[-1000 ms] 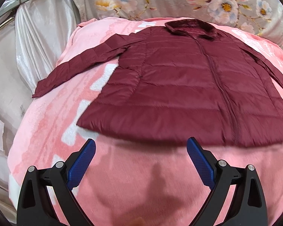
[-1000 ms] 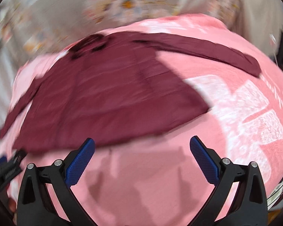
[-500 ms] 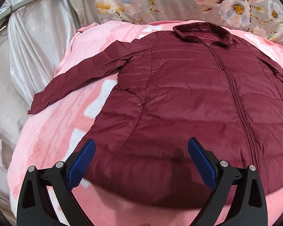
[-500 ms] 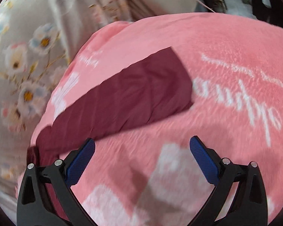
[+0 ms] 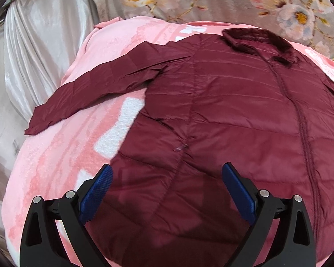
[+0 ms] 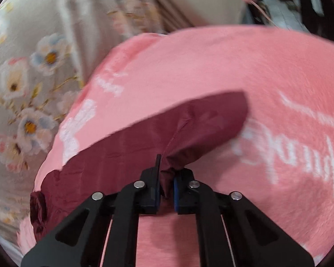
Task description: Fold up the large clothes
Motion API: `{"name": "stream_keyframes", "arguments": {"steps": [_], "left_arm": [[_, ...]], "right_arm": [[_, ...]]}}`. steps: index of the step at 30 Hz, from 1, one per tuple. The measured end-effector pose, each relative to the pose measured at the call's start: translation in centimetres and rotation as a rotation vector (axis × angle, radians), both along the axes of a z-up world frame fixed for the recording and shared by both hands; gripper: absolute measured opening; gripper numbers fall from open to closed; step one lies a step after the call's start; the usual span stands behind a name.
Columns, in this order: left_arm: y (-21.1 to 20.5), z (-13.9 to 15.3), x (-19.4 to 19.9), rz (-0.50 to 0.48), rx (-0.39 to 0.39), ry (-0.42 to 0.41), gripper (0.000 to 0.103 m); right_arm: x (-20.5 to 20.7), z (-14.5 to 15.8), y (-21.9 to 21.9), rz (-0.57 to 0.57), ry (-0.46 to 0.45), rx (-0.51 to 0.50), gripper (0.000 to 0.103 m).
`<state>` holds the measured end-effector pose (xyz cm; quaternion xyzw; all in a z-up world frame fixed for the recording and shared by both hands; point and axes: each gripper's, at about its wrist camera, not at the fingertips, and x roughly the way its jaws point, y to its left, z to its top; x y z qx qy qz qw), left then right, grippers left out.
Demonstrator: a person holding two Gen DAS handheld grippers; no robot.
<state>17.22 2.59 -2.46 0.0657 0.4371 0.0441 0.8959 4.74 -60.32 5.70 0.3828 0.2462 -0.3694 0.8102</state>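
A dark red quilted jacket [image 5: 233,115] lies flat, front up and zipped, on a pink blanket [image 5: 62,155]. Its collar [image 5: 258,42] is at the far end and its left sleeve [image 5: 95,89] stretches out to the left. My left gripper [image 5: 167,191] is open and empty, hovering over the jacket's lower left part. In the right wrist view my right gripper [image 6: 166,189] is shut on the edge of the jacket's right sleeve [image 6: 189,129], near the cuff, and the fabric bunches between the pads.
The blanket [image 6: 245,66] covers a bed. A floral fabric [image 5: 211,2] hangs behind it and a shiny grey curtain [image 5: 33,51] hangs at the left. White lettering on the blanket [image 6: 300,144] lies right of the sleeve.
My left gripper has moved forward over the jacket. My right gripper has swung to the right sleeve, closed in on it, and shut on its edge.
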Motion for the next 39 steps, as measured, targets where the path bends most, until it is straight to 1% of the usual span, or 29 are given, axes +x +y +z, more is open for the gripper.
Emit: {"name": "stream_keyframes", "arguments": {"steps": [2,3,6,8,10,12,14,16,17,18,19,20,21,23,24,25,27,28,30,32,33,35,37,39], "left_arm": [[0.7,0.1,0.7,0.025,-0.004,0.000,0.096],[0.8,0.1,0.8,0.031,-0.005,0.000,0.096],[1.5,0.3,1.6,0.052,-0.009,0.000,0.096],[1.9,0.5,1.9,0.063,-0.014,0.002,0.096],[2.3,0.5,2.4,0.073,-0.019,0.004,0.096],[2.7,0.6,2.9,0.082,-0.025,0.004,0.096],[3.2,0.7,3.5,0.091,-0.038,0.006,0.096],[3.6,0.8,4.2,0.094,-0.059,0.008,0.096],[3.7,0.9,4.5,0.092,-0.073,0.008,0.096],[3.8,1.1,4.9,0.088,-0.090,0.010,0.096],[3.9,1.3,5.4,0.076,-0.118,0.015,0.096],[3.8,1.5,5.8,0.061,-0.148,0.021,0.096],[3.8,1.8,6.3,0.044,-0.181,0.027,0.096],[3.4,2.5,7.2,0.002,-0.259,0.036,0.096],[3.0,2.9,7.9,-0.021,-0.302,0.038,0.096],[2.7,3.0,8.3,-0.037,-0.329,0.040,0.096],[1.6,3.0,9.6,-0.071,-0.385,0.061,0.096],[0.9,2.7,10.5,-0.093,-0.416,0.089,0.096],[-0.1,1.7,12.0,-0.105,-0.446,0.139,0.096],[-1.0,0.3,13.4,-0.099,-0.485,0.195,0.096],[-1.2,-0.2,13.8,-0.094,-0.506,0.215,0.096],[-1.5,-1.3,14.7,-0.074,-0.572,0.265,0.096],[-1.8,-1.7,15.1,-0.061,-0.606,0.281,0.094],[-2.4,-1.4,15.4,-0.080,-0.609,0.274,0.087]], "right_arm": [[3.8,3.3,3.8,0.130,-0.017,-0.094,0.006],[6.3,5.1,6.4,0.225,-0.032,-0.140,0.006],[12.1,8.3,13.4,0.451,-0.066,-0.223,0.006],[16.1,9.5,19.3,0.626,-0.085,-0.253,0.006],[18.9,9.4,23.8,0.756,-0.091,-0.255,0.006],[21.5,8.5,28.1,0.874,-0.083,-0.245,0.006],[23.6,6.7,32.5,0.985,-0.062,-0.238,0.008],[24.8,5.1,36.1,1.081,-0.046,-0.220,0.010],[24.9,4.4,37.4,1.118,-0.040,-0.212,0.015],[25.2,3.9,38.6,1.150,-0.037,-0.211,0.026],[24.9,3.8,39.1,1.160,-0.045,-0.217,0.032],[24.3,4.0,39.2,1.167,-0.068,-0.220,0.043],[23.7,4.4,38.8,1.168,-0.096,-0.222,0.051],[22.2,5.3,37.6,1.134,-0.126,-0.235,0.057],[22.0,5.5,36.9,1.111,-0.129,-0.235,0.059],[21.4,5.7,35.3,1.073,-0.130,-0.217,0.059],[20.7,5.5,31.8,0.998,-0.123,-0.160,0.060],[20.1,4.9,29.7,0.944,-0.115,-0.123,0.060],[18.9,3.3,25.3,0.837,-0.089,-0.045,0.060],[18.1,1.8,22.2,0.746,-0.066,0.025,0.061],[17.5,0.6,20.1,0.688,-0.055,0.080,0.062],[17.0,-1.1,17.8,0.635,-0.050,0.145,0.062],[16.7,-2.7,15.9,0.582,-0.043,0.203,0.062],[17.1,-4.2,14.3,0.548,-0.061,0.266,0.062]]}}
